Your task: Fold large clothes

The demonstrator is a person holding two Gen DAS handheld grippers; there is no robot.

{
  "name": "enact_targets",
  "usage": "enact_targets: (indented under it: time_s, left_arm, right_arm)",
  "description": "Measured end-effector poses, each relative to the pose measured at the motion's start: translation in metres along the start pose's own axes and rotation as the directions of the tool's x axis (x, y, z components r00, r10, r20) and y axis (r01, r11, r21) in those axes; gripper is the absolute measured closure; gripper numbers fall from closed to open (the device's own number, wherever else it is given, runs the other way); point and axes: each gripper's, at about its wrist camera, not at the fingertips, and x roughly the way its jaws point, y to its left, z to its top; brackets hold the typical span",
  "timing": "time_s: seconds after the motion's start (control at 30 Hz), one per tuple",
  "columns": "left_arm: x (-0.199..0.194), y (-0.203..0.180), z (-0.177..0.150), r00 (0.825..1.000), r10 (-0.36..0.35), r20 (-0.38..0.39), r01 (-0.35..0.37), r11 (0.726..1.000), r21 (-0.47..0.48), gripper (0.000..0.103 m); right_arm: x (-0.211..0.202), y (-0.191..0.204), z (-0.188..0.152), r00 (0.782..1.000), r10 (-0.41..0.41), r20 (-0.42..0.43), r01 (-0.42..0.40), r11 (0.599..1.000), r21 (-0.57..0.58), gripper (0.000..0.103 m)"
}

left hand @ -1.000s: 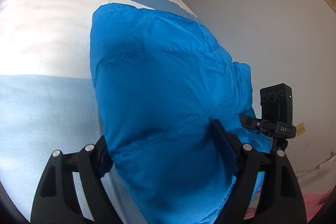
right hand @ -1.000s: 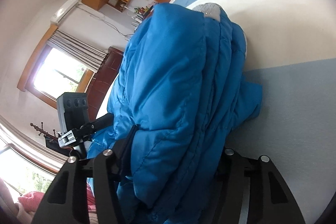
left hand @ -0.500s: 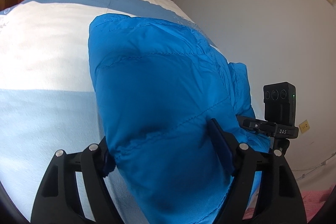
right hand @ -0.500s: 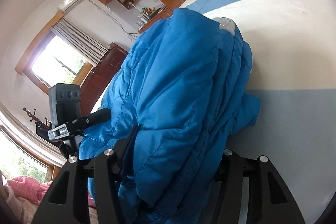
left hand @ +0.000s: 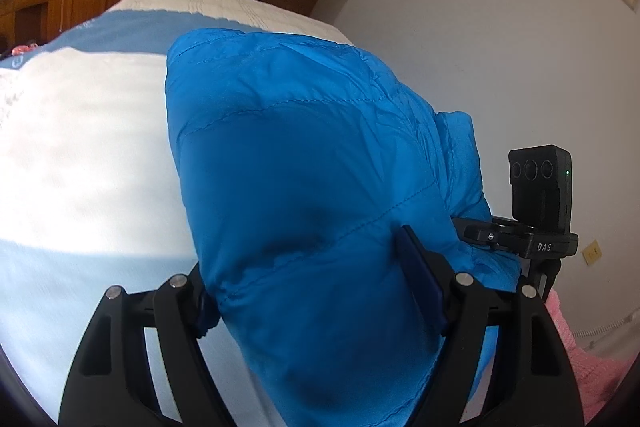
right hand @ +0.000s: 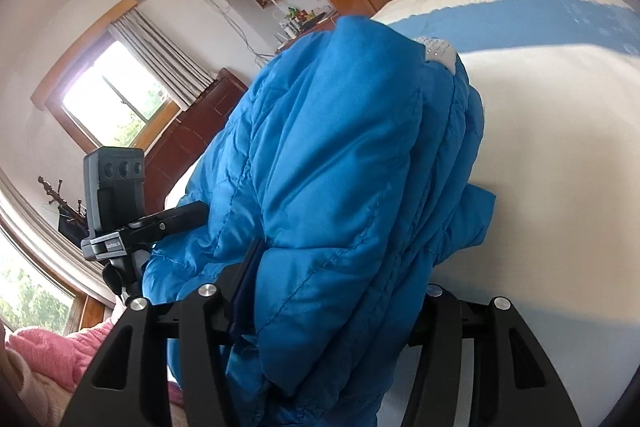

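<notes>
The left claw clamps a thick fold of the blue puffer jacket, quilted fabric bulging between both fingers; the right claw grips another bunched part of the same jacket, layers stacked between its fingers; the jacket is held up over the bed with its white and pale-blue cover, a grey lining patch showing at its far end; a pink blanket lies near the right claw.
</notes>
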Motion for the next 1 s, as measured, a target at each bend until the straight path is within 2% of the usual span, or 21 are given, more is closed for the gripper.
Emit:
enact_targets:
  time_s: [0.23,0.43,0.6,0.7,0.77,0.87,1.0]
  left_arm:
    - [0.0,0.026,0.032,0.996,0.057,0.063,-0.055,0.998,-0.04,0.027]
    - [0.005,0.043,0.043,0.995,0.061,0.079,-0.054,0.994,-0.09,0.027]
    - [0.023,0.077,0.05,0.996,0.058,0.067,-0.048,0.988,-0.148,0.027]
    - [0.034,0.091,0.041,0.998,0.056,0.035,-0.048,0.982,-0.181,0.027]
    - [0.044,0.098,0.04,0.998,0.062,0.01,-0.059,0.98,-0.189,0.026]
    - [0.046,0.103,0.037,0.998,0.063,0.013,-0.06,0.982,-0.179,0.024]
    - [0.048,0.106,0.04,0.997,0.077,0.0,-0.076,0.976,-0.202,0.018]
  right_arm:
    - [0.041,-0.006,0.057,0.999,0.032,-0.027,-0.033,0.999,-0.04,0.048]
    - [0.079,-0.019,0.093,0.997,0.047,-0.055,-0.049,0.998,-0.046,0.048]
    - [0.104,-0.034,0.097,0.996,0.042,-0.082,-0.044,0.999,-0.026,0.048]
    - [0.116,-0.044,0.092,0.994,0.038,-0.104,-0.037,0.999,0.006,0.048]
    - [0.12,-0.055,0.08,0.993,0.033,-0.117,-0.029,0.999,0.033,0.047]
    - [0.118,-0.064,0.078,0.993,0.05,-0.111,-0.043,0.997,0.064,0.045]
    - [0.113,-0.068,0.081,0.993,0.022,-0.115,-0.013,0.997,0.082,0.034]
